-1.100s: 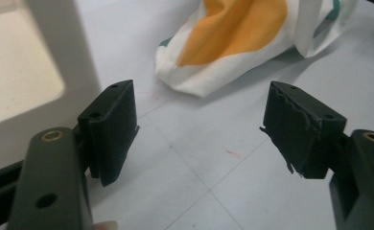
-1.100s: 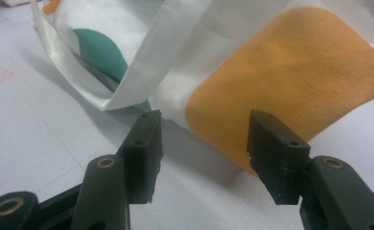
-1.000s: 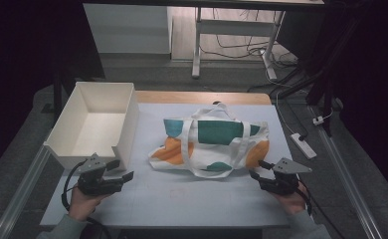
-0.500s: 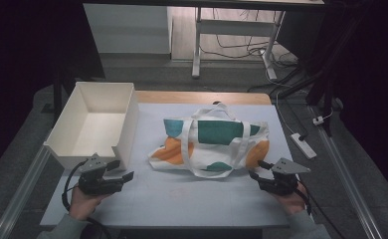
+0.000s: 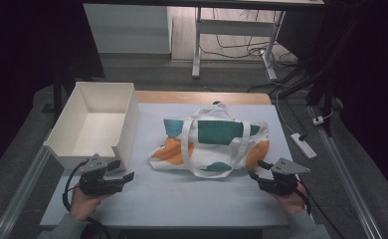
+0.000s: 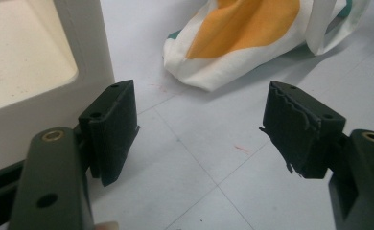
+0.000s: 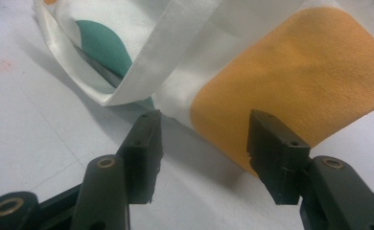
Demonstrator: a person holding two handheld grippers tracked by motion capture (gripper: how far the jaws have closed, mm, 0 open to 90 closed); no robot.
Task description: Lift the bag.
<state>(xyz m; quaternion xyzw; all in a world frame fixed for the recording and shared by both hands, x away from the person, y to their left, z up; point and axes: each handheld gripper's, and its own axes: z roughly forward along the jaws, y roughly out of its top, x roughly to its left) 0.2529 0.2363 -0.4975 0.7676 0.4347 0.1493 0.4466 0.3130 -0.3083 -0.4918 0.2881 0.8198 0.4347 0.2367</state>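
Tote bag at centre frame on the tabletop, ready for pickup.
Both my tongs stand apart, empty: left tongs lower left beside the box, right tongs lower right, just short of the orange corner. Next, I judge: close on fabric. Right gripper view shows a strap loop lifted off the cloth.

White tote bag (orange and teal patches); cream box.

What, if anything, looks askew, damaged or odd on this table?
The tote bag lies crumpled, its straps sprawling loose. The left gripper has ragged, chipped finger pads. The white box sits squarely.
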